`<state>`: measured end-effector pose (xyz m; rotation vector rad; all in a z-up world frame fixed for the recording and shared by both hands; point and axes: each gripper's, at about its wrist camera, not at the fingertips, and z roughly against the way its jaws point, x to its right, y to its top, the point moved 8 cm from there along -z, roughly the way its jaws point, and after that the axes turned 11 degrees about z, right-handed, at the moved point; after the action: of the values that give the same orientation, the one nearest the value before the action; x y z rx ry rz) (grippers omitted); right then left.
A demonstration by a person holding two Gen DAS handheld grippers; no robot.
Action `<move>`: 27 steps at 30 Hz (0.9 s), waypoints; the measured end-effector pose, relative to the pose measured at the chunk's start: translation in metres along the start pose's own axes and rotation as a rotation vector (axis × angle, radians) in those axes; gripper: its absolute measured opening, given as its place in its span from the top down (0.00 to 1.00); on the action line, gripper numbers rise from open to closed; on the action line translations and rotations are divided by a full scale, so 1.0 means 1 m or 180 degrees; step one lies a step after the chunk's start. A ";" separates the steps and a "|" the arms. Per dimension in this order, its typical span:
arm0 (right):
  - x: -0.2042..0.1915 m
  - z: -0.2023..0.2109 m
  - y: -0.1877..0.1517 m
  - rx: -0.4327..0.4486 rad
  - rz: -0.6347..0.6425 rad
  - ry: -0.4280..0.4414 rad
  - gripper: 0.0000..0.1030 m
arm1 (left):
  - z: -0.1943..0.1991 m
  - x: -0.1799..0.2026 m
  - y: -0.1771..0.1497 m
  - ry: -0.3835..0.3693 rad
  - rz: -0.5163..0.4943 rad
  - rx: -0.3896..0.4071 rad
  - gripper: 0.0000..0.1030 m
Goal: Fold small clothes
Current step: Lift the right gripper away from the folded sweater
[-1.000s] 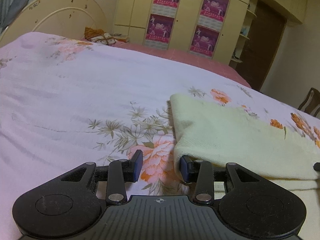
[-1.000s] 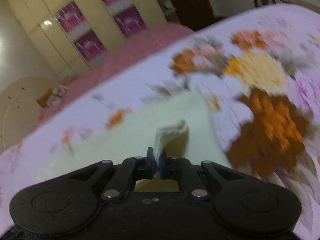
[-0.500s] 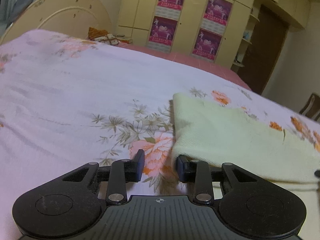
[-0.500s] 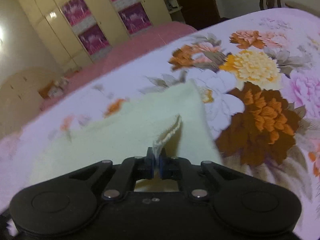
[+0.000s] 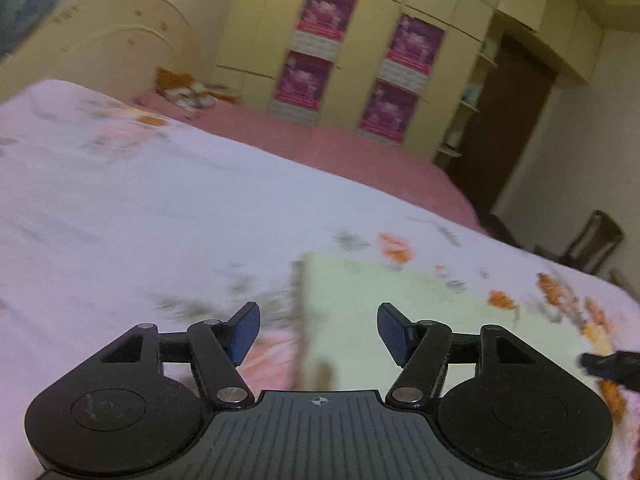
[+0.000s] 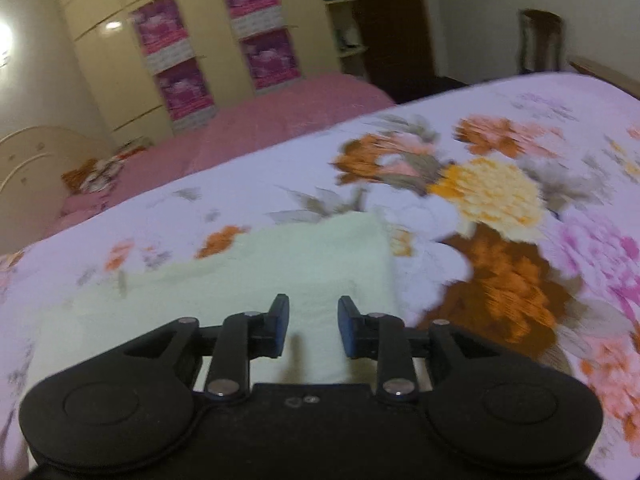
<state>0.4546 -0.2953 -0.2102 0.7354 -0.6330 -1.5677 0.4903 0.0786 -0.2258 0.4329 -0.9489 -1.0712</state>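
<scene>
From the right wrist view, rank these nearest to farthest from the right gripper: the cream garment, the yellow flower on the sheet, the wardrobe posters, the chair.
1. cream garment: directly under and ahead of the right gripper, whose jaws have just been opening, nothing between them.
2. yellow flower: ahead, to the right, on the floral sheet.
3 and 4. wardrobe posters, far left, and chair, far right: too close to call.

A bed [image 5: 168, 208] covered by a pale lilac sheet [image 6: 532, 112] printed with orange, yellow and pink flowers. A pale yellow folded cloth [image 6: 280, 280] lies flat on the sheet. Beyond the sheet's far edge a pink cover [image 5: 360, 160] shows, with a small orange bundle [image 5: 180, 88] near the cream headboard [image 5: 120, 48].
</scene>
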 end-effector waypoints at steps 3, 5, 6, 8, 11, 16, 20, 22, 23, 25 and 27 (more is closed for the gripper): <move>-0.018 -0.013 0.006 -0.0046 0.0060 0.0100 0.75 | -0.032 0.016 -0.010 -0.0088 -0.0064 -0.0202 0.38; -0.028 -0.021 0.006 -0.0092 0.0177 0.0110 0.75 | -0.048 0.009 -0.024 0.0032 -0.0057 -0.0339 0.38; -0.029 -0.026 0.004 -0.0136 0.0230 0.0097 0.75 | -0.052 0.004 -0.030 0.0129 -0.0124 -0.0369 0.38; -0.025 -0.033 -0.004 -0.0218 0.0359 0.0006 0.75 | -0.050 -0.005 -0.038 0.0126 -0.0314 -0.0264 0.38; -0.007 -0.035 -0.012 -0.0207 0.0434 -0.0077 0.82 | -0.045 -0.003 -0.036 0.0197 -0.0389 -0.0301 0.38; -0.010 -0.028 0.008 -0.0057 0.0303 -0.0020 0.72 | -0.048 0.026 -0.015 0.0040 -0.0432 -0.0147 0.38; -0.021 -0.038 0.020 -0.0026 0.0430 0.0001 0.73 | -0.079 0.029 -0.014 0.0123 -0.0438 -0.0288 0.38; -0.021 -0.048 0.015 -0.0105 0.0540 -0.0055 0.72 | -0.087 0.022 -0.016 0.0141 -0.0456 -0.0241 0.38; -0.016 -0.055 0.009 -0.0207 0.0582 -0.0129 0.72 | -0.087 0.022 -0.016 0.0164 -0.0536 -0.0238 0.38; -0.006 -0.060 0.005 -0.0176 0.0593 -0.0141 0.72 | -0.082 0.022 -0.014 0.0182 -0.0506 -0.0269 0.38; -0.003 -0.052 0.009 -0.0188 0.0489 -0.0135 0.71 | -0.071 0.023 -0.010 0.0164 -0.0407 -0.0239 0.38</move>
<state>0.5006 -0.2927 -0.2371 0.5968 -0.6562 -1.4573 0.5474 0.0446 -0.2620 0.4619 -0.8416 -1.2021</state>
